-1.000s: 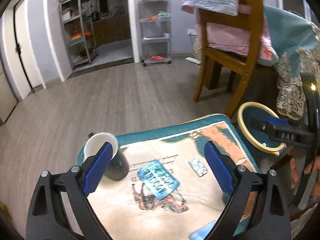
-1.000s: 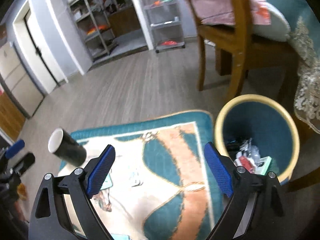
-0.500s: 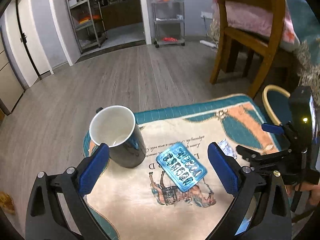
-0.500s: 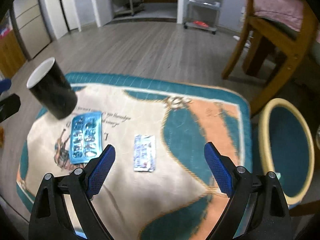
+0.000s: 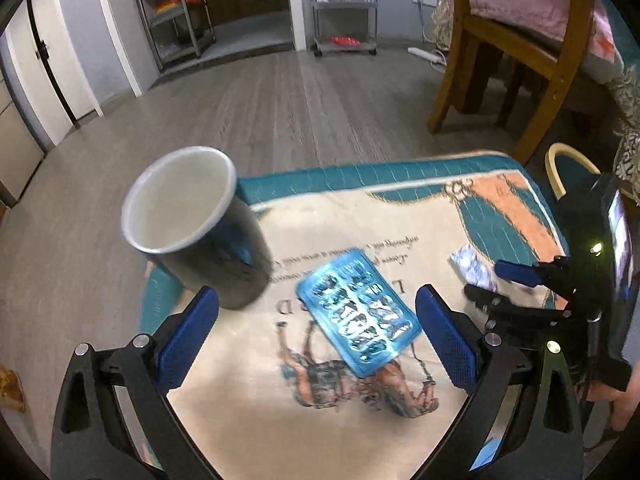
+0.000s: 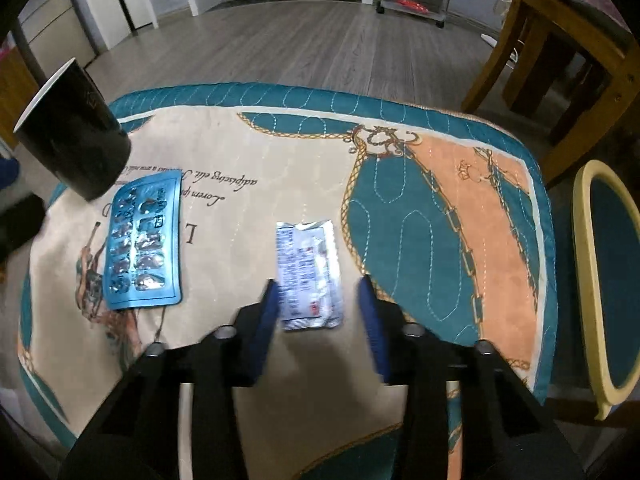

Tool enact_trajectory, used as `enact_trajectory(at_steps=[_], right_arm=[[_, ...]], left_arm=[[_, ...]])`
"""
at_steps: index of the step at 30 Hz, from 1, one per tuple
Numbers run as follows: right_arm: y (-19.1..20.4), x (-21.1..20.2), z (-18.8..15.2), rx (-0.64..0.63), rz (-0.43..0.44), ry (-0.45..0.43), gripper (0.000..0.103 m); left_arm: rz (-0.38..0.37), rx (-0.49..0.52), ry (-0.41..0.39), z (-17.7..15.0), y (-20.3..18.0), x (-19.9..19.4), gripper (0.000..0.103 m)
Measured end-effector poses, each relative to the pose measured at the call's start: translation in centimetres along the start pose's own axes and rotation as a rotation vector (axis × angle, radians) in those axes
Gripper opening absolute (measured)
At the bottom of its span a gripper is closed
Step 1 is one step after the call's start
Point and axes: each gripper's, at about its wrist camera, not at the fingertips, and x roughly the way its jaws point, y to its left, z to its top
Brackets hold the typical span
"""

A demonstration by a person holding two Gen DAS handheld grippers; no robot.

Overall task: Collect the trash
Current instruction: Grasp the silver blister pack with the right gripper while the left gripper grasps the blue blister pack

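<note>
My right tongs [image 6: 318, 312] stood open astride the near end of the silver blister strip [image 6: 308, 274], which lay flat on the surface [image 6: 248, 152]. I judged the pads should drop low and pinch its long edges, since it lay thin. My left tongs [image 5: 316, 344] hung open above the blue blister pack [image 5: 356, 312], with the black cup [image 5: 200, 224] just left. The bin [image 6: 600, 280] waited off the surface's right edge, with open cloth between.

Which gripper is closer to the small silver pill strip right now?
Right. The right gripper straddles the silver pill strip's near end, jaws open. The left gripper is off beside it, over the blue blister pack.
</note>
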Motion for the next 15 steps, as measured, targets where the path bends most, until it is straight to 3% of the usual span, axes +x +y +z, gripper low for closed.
enact_trajectory(at_steps=[7,15], right_arm=[[-2.9,-2.0,0.1,0.076,0.027,-0.027,0.032],[-6.4,-3.6,0.4,0.116,0.037,-0.060,0.025]], left_arm=[[0.012,-0.011,0.046,-0.6,-1.9,2.9,0.097],[0.089,-0.018,0.085,-1.0,-4.2,6.7,0.097]])
